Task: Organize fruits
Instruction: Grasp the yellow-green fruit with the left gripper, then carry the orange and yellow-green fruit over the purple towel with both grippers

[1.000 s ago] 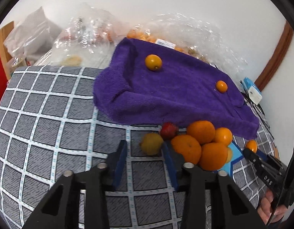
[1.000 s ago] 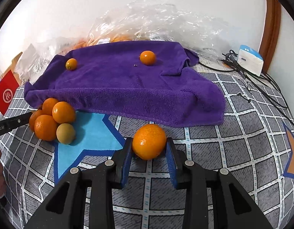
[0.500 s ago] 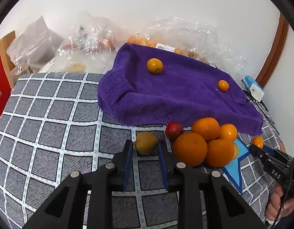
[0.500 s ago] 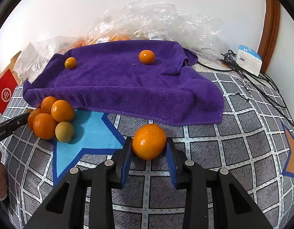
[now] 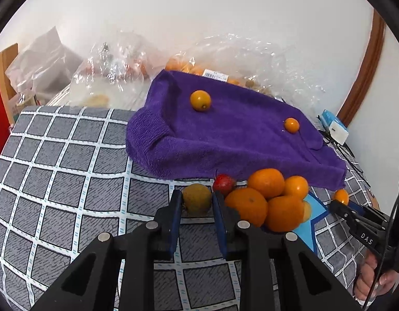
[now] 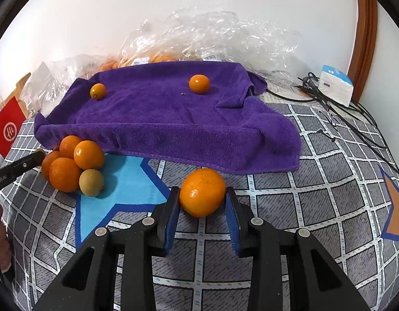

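Observation:
In the left wrist view, my left gripper (image 5: pixel 196 200) has its jaws closing on a yellow-brown round fruit (image 5: pixel 196 197), and both blue pads touch its sides. A small red fruit (image 5: pixel 223 182) and a pile of oranges (image 5: pixel 264 199) lie just right of it. On the checked cloth, my right gripper (image 6: pixel 202 198) is shut on a large orange (image 6: pixel 202 192). The purple towel (image 6: pixel 173 119) behind it carries two small oranges (image 6: pixel 199 84) (image 6: pixel 98 91). In the right wrist view the pile of oranges (image 6: pixel 72 160) lies at the left, with another yellow-brown fruit (image 6: pixel 91 182) on the blue star (image 6: pixel 127 184).
Crinkled clear plastic bags (image 5: pixel 238 59) with more fruit lie behind the towel against the white wall. A white-and-blue box (image 6: pixel 335 84) and black cables (image 6: pixel 354 119) sit at the far right. A red box (image 6: pixel 7 129) stands at the left edge. A hand (image 5: pixel 372 282) holds the right gripper's handle.
My left gripper has moved forward over the yellow-brown fruit and its jaws have narrowed onto it. The right gripper has stayed still with the orange between its pads.

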Available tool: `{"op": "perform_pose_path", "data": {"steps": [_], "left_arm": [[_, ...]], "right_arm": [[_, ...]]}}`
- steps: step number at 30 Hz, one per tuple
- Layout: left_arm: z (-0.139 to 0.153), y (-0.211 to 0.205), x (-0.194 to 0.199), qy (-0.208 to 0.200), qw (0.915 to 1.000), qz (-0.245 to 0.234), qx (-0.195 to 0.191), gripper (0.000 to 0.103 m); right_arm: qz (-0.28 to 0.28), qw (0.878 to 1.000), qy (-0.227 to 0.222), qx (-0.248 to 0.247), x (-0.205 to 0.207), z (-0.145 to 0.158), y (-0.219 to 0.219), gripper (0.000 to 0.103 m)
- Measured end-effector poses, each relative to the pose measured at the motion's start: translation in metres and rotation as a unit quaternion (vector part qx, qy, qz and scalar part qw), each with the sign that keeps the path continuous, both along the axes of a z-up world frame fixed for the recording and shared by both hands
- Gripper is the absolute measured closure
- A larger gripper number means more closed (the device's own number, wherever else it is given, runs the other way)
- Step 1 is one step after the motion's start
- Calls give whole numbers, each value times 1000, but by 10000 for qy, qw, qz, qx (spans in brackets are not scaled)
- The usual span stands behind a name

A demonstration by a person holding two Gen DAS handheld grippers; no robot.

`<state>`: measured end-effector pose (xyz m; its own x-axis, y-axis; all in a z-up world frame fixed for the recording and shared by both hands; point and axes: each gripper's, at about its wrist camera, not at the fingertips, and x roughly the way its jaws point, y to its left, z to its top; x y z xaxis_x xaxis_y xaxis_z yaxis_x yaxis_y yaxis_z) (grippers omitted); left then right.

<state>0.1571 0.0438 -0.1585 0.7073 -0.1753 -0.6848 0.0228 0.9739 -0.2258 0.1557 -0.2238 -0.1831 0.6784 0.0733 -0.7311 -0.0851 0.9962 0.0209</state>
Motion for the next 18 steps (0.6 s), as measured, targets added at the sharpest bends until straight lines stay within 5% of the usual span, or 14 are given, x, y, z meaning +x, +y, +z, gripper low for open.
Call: {"op": "perform_pose_path", "data": {"steps": [13,18], "left_arm": [[17,1,-14,-317,9986,311,293,80],[54,-1,-28,-609,9974,207,336,80]], "right_arm": [[-14,9996,-261,-126,-8,19,3,69],[38,9994,-342,-102,-8,34,6,69]]}}
